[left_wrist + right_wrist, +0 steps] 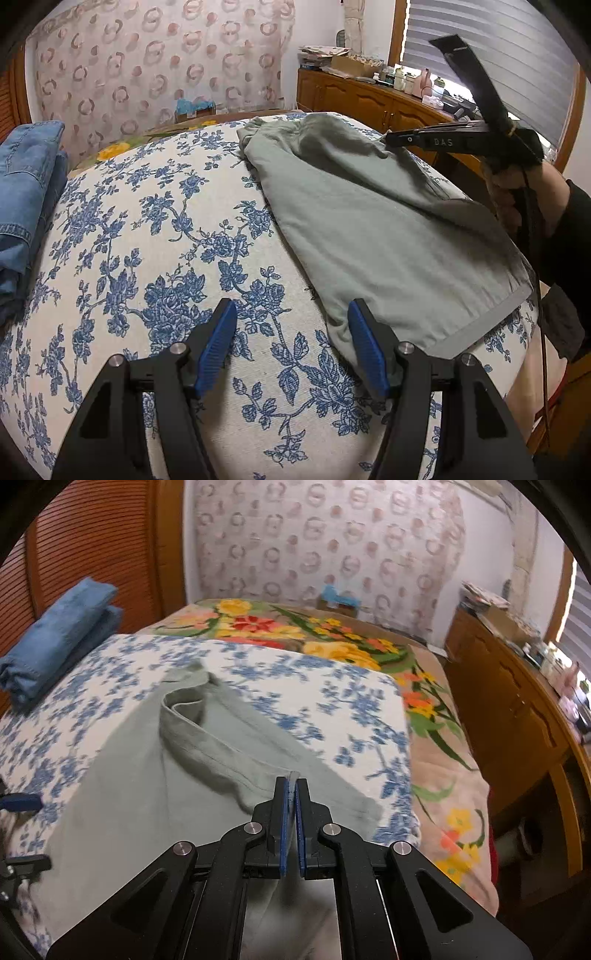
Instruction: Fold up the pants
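Grey-green pants (369,221) lie across the blue-flowered sheet (155,229). Their hemmed edge points toward the bed's near right corner. My left gripper (291,314) hovers open just above the sheet at the pants' near corner, and nothing sits between its blue pads. My right gripper (293,780) is shut on a fold of the pants (177,775) and lifts that edge off the bed. In the left wrist view the right gripper (391,139) reaches in from the right, pinching the fabric at the far side. A hand (506,203) holds its handle.
Folded blue jeans (26,199) are stacked at the left of the bed (59,642). A bright floral blanket (332,635) covers the far part. A wooden cabinet (376,103) with clutter on top stands along the right, below a window with blinds.
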`<state>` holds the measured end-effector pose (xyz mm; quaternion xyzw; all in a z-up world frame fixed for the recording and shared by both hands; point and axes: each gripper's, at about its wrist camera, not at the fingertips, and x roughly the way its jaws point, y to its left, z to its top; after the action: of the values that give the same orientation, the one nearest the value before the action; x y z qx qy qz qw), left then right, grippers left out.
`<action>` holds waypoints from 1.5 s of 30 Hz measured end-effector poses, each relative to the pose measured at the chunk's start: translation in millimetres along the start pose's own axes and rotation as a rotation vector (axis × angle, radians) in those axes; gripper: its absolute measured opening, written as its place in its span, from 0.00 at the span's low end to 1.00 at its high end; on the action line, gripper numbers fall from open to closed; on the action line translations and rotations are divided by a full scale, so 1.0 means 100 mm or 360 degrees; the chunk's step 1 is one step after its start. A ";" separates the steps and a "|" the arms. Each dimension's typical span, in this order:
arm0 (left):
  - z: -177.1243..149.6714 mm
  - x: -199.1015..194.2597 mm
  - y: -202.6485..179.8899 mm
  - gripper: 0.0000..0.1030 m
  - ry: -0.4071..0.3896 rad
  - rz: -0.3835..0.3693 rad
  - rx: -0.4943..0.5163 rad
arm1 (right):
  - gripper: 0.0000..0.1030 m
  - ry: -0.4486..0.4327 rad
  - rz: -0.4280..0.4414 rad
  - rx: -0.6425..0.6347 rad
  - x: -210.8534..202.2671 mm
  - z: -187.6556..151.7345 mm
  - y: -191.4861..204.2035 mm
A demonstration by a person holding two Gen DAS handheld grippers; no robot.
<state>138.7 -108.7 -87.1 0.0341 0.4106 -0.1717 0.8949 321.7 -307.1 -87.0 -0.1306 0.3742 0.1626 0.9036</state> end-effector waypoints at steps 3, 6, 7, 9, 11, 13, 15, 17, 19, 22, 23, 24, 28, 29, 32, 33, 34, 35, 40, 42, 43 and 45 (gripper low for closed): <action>0.00 0.00 0.00 0.60 -0.0002 0.0001 0.0000 | 0.01 0.0002 -0.0048 0.0046 0.04 0.00 -0.13; -0.01 0.00 0.00 0.60 -0.0003 0.0002 0.0000 | 0.01 -0.0012 -0.0081 0.0116 0.04 -0.02 -0.26; -0.01 0.00 0.00 0.60 -0.0003 0.0001 -0.0001 | 0.01 -0.0017 -0.0095 0.0127 0.03 -0.02 -0.28; -0.01 0.00 0.00 0.60 -0.0003 0.0001 -0.0001 | 0.01 -0.0024 -0.0128 0.0154 0.03 -0.03 -0.35; -0.01 0.00 0.00 0.60 -0.0003 0.0001 0.0000 | 0.01 -0.0025 -0.0145 0.0172 0.03 -0.04 -0.38; -0.01 0.00 0.00 0.60 -0.0003 0.0001 0.0000 | 0.01 -0.0019 -0.0145 0.0191 0.03 -0.05 -0.41; -0.01 0.00 0.00 0.60 -0.0003 0.0002 0.0000 | 0.01 0.0016 -0.0147 0.0205 0.07 -0.06 -0.42; -0.01 0.00 0.00 0.60 -0.0003 0.0001 -0.0001 | 0.01 0.0030 -0.0148 0.0213 0.08 -0.08 -0.42; -0.01 0.00 0.00 0.61 -0.0003 0.0002 0.0000 | 0.08 0.0027 -0.0141 0.0227 0.06 -0.10 -0.42; -0.01 0.00 0.00 0.60 -0.0004 0.0001 0.0000 | 0.17 0.0013 -0.0149 0.0232 -0.05 -0.12 -0.42; -0.01 0.00 0.00 0.60 -0.0004 0.0001 -0.0001 | 0.19 0.0007 -0.0138 0.0232 -0.08 -0.13 -0.41; -0.01 0.00 0.00 0.60 -0.0005 0.0002 -0.0001 | 0.23 0.0000 -0.0109 0.0230 -0.13 -0.15 -0.39; -0.01 0.00 0.00 0.61 -0.0004 0.0003 0.0000 | 0.30 -0.0010 0.0025 0.0167 -0.31 -0.26 -0.15; -0.01 0.00 0.00 0.61 -0.0004 0.0002 0.0000 | 0.31 -0.0011 0.0059 0.0154 -0.32 -0.29 -0.08; -0.01 0.00 0.00 0.61 -0.0004 0.0002 0.0000 | 0.34 -0.0009 0.0127 0.0127 -0.35 -0.35 0.09; -0.01 -0.01 0.00 0.61 -0.0004 0.0001 0.0000 | 0.35 0.0000 0.0147 0.0111 -0.34 -0.38 0.15; -0.01 0.00 0.00 0.61 -0.0005 0.0002 0.0000 | 0.35 0.0014 0.0153 0.0092 -0.31 -0.40 0.20; -0.01 0.00 0.00 0.61 -0.0005 0.0002 0.0000 | 0.36 0.0034 0.0150 0.0068 -0.28 -0.43 0.26; -0.01 0.00 0.00 0.60 -0.0005 0.0002 0.0000 | 0.43 0.0079 0.0136 0.0025 -0.15 -0.52 0.37; -0.01 -0.01 0.00 0.60 -0.0005 0.0004 0.0001 | 0.47 0.0069 0.0135 0.0019 -0.15 -0.54 0.37; -0.01 0.00 0.00 0.61 -0.0005 0.0002 0.0001 | 0.51 0.0061 0.0121 0.0020 -0.15 -0.55 0.37; -0.01 0.00 0.00 0.61 -0.0006 0.0002 0.0000 | 0.57 0.0065 0.0093 0.0033 -0.15 -0.56 0.37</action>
<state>137.3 -108.7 -87.7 0.0342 0.4089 -0.1711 0.8957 261.9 -296.5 -118.5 -0.1136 0.3979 0.1822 0.8919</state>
